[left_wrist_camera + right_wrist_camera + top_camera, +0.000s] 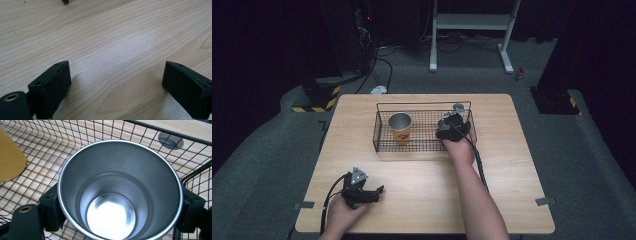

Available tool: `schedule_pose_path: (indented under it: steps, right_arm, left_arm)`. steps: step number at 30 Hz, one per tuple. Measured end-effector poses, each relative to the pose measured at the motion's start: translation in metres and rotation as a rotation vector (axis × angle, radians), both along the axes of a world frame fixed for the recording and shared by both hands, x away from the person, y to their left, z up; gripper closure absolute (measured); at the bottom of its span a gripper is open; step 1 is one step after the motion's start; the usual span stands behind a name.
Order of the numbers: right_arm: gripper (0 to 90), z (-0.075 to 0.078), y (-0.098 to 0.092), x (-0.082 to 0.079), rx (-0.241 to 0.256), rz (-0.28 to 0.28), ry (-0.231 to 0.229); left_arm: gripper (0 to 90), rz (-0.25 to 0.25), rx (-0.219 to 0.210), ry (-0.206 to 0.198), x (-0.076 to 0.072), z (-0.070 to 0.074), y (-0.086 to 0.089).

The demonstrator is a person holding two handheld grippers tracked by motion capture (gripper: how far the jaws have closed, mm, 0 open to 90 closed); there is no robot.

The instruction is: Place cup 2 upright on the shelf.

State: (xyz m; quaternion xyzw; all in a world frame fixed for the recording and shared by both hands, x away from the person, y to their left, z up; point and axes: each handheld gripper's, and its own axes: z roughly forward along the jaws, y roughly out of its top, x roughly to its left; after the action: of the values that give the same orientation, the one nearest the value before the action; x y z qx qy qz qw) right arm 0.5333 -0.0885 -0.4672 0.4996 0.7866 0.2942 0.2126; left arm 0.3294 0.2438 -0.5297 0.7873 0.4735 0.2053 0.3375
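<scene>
While my right gripper [117, 217] is clamping a steel cup [120, 190] inside the wire basket [382, 145] beside the yellow cup [401, 127], releasing is remaining; my left gripper [115, 90] is idling, jaws apart.

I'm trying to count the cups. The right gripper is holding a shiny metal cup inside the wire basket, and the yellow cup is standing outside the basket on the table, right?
Not quite. The yellow cup stands inside the wire basket too, as the high view shows. The rest is right: the right gripper has its jaws on either side of the shiny metal cup inside the basket.
</scene>
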Motion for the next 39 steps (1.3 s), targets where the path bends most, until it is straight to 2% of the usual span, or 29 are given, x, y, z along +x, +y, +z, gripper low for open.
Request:
schedule_pose_path:
  steps: [6,18,32,39]
  right_arm:
    - [10.2,-0.001,-0.002,-0.002,-0.007,-0.008,0.001]
    - [9.8,0.015,-0.009,-0.012,0.033,-0.01,-0.07]
    - [9.9,0.041,-0.023,-0.043,0.102,0.019,-0.159]
    - [10.1,0.043,-0.029,-0.059,0.121,0.041,-0.183]
  left_arm:
    - [8.8,0.001,-0.002,0.001,0.0,0.0,0.0]
    - [8.8,0.001,-0.002,0.001,0.0,0.0,0.0]
    - [8.8,0.0,0.0,0.0,0.0,0.0,0.0]
    - [8.8,0.0,0.001,-0.001,0.0,0.0,0.0]
